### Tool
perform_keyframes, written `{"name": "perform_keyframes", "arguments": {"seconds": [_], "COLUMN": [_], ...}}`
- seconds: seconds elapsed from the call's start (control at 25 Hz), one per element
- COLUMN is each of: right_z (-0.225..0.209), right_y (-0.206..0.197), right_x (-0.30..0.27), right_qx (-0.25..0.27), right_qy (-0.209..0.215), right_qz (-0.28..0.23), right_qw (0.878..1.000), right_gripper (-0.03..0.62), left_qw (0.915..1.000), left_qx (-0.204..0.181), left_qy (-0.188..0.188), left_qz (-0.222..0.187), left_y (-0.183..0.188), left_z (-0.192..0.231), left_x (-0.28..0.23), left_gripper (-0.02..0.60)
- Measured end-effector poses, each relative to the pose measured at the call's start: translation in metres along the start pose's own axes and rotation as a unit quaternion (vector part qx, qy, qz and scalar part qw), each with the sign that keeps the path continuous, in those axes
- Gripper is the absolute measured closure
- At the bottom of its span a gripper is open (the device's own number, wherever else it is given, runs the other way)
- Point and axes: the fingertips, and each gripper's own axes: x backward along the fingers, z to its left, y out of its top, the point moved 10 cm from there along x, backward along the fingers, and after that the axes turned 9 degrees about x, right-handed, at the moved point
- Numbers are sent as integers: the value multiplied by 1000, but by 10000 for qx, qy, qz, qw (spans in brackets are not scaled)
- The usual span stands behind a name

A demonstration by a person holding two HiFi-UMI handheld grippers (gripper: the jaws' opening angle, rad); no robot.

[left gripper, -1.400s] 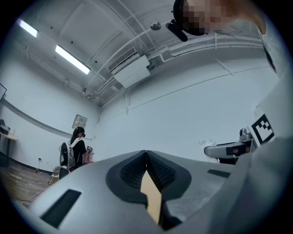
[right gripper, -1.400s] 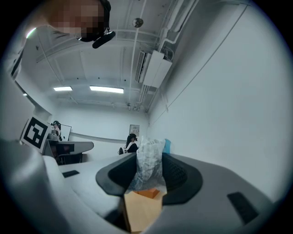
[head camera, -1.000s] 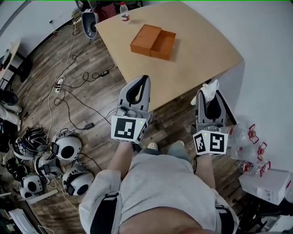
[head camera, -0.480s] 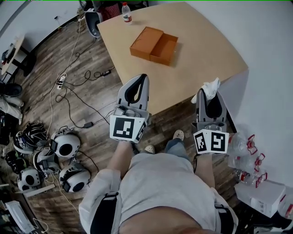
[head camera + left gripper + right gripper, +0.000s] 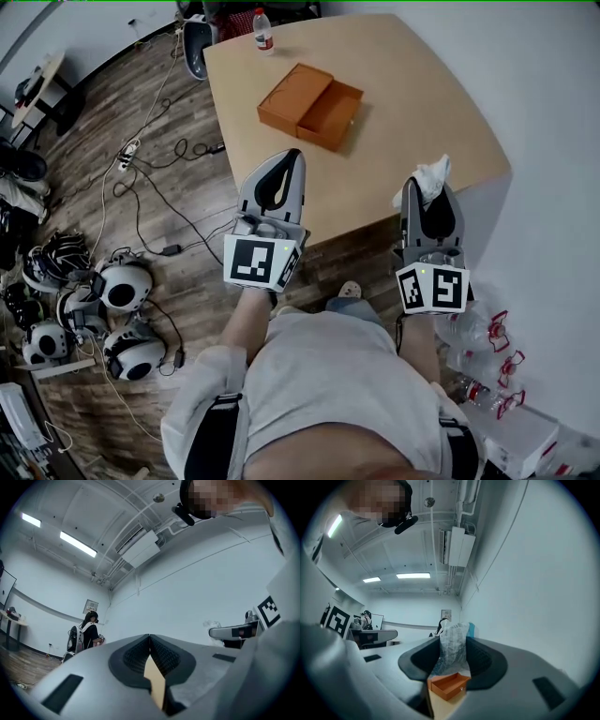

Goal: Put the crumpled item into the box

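Observation:
An open orange box [image 5: 309,103] lies on the tan table [image 5: 412,103], its lid side next to the tray side. My right gripper [image 5: 427,184] is over the table's near edge, shut on a crumpled white item [image 5: 431,176] that sticks out past the tips. In the right gripper view the crumpled item [image 5: 453,648] fills the gap between the jaws, with the orange box [image 5: 449,685] low ahead. My left gripper [image 5: 292,156] is over the table's near edge too, shut with nothing in it; its pads [image 5: 140,654] meet at the tip.
A water bottle [image 5: 264,30] stands at the table's far edge. Cables [image 5: 159,178] and several round white devices [image 5: 122,286] lie on the wood floor at left. Plastic bottles [image 5: 487,337] lie on the floor at right. A white wall runs along the right.
Both grippers have moved forward towards the table, and their tips now reach over its near edge. The crumpled item stays in the right gripper.

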Motion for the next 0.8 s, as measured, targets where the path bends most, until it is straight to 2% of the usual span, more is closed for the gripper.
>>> {"name": "perform_keyframes", "arguments": {"seconds": [0.8], "right_z": [-102], "right_y": [-33], "right_x": [-54], "right_qx": [-303], "right_qy": [979], "right_qz": [-140], "right_qw": [9946], "right_gripper": [436], "left_qw": [9951], "left_qx": [-266], "left_qy": [950], "left_qz": [-83], "left_y": [-24], "left_z": [-58], "left_x": [-67], "left_gripper": [568]}}
